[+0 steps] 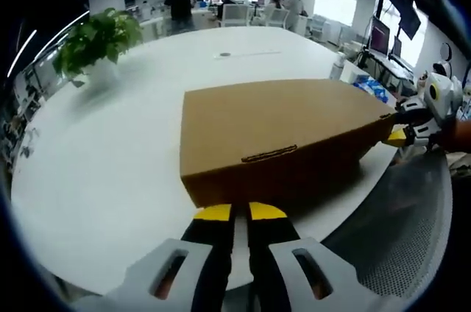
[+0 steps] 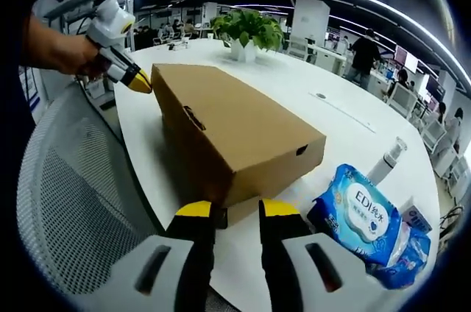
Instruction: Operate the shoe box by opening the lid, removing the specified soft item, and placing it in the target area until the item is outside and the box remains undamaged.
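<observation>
Both my grippers, left [image 1: 239,213] and right [image 2: 238,209], sit at opposite ends of the closed shoe box [image 2: 232,132], jaws slightly apart; a wet-wipes pack [image 2: 358,222], spray bottle [image 2: 385,159] and potted plant [image 2: 248,31] crowd the counter [image 1: 103,157].

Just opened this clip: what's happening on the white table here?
A person holds two yellow-tipped grippers at opposite ends of a closed brown cardboard shoe box on the round white table. The left gripper sits at one end wall, jaws nearly together; the right gripper is at the other end, jaws slightly apart. The lid is still down, nothing removed. A blue tissue pack and a potted green plant stand nearby.
</observation>
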{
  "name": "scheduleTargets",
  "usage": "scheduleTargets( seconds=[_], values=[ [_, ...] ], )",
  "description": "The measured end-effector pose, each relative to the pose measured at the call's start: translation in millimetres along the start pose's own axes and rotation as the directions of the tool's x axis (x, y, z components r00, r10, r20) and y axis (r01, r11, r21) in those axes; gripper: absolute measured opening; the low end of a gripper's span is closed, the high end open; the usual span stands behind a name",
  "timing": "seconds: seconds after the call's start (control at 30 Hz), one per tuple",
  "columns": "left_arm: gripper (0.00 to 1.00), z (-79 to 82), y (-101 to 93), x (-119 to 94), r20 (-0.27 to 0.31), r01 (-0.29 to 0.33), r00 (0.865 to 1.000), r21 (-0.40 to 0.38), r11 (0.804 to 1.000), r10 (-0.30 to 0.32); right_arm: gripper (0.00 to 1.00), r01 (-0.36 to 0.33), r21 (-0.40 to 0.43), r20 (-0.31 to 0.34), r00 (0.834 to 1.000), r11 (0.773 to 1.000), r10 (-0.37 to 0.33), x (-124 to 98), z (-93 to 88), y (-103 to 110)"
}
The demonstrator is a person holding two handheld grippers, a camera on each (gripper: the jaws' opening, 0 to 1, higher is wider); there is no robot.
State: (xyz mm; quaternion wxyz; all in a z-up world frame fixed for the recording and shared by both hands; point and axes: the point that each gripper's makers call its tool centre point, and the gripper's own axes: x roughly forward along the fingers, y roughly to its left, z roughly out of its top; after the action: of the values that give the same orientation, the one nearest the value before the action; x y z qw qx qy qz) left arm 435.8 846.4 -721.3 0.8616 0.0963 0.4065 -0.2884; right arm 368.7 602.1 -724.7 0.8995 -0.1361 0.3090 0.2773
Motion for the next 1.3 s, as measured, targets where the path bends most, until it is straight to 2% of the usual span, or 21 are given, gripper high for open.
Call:
scheduleTargets(
  seconds=[0.23,0.4,0.53,0.63,0.8,0.9,1.1,1.3],
  values=[
    [0.04,-2.0,-2.1,1.3,-0.006,0.006,1.000,-0.002,1.000,-0.006,0.21,-0.016,-0.002,-0.040,0.999,1.000,0.016,-1.6,-13.5,-0.9],
    [0.04,-3.8,1.4,-3.2,-0.008,0.001,1.000,-0.015,1.000,-0.001,0.21,-0.010,-0.002,-0.042,0.999,1.000,0.010,-14.7,-16.1,-7.0],
    [0.05,-1.8,5.0,-18.3,0.001,-0.002,1.000,-0.021,1.000,0.002,0.21,0.000,-0.008,-0.014,1.000,1.000,0.000,-26.7,-3.7,-8.9],
    [0.05,7.5,11.1,-34.0,0.027,-0.023,0.999,-0.014,1.000,0.024,0.20,0.006,-0.030,0.033,0.999,1.000,-0.005,-36.2,15.7,-7.9],
    [0.05,44.2,16.0,-47.4,0.140,-0.051,0.989,0.024,0.998,0.047,0.19,0.014,-0.045,0.104,0.995,0.999,-0.010,-39.5,47.1,-9.0],
    [0.05,53.6,12.2,-42.6,0.146,-0.042,0.989,0.024,0.999,0.038,0.18,0.012,-0.057,0.120,0.993,0.998,-0.005,-34.3,57.7,-9.7],
    [0.06,61.6,4.9,-34.6,0.154,-0.031,0.988,0.040,0.999,0.025,0.18,0.002,-0.064,0.128,0.992,0.998,0.007,-25.9,62.0,-9.4],
    [0.07,52.5,1.0,-24.1,0.145,-0.006,0.989,0.043,0.999,0.000,0.17,-0.011,-0.051,0.103,0.995,0.999,0.016,-16.7,51.1,-6.0]
  ],
)
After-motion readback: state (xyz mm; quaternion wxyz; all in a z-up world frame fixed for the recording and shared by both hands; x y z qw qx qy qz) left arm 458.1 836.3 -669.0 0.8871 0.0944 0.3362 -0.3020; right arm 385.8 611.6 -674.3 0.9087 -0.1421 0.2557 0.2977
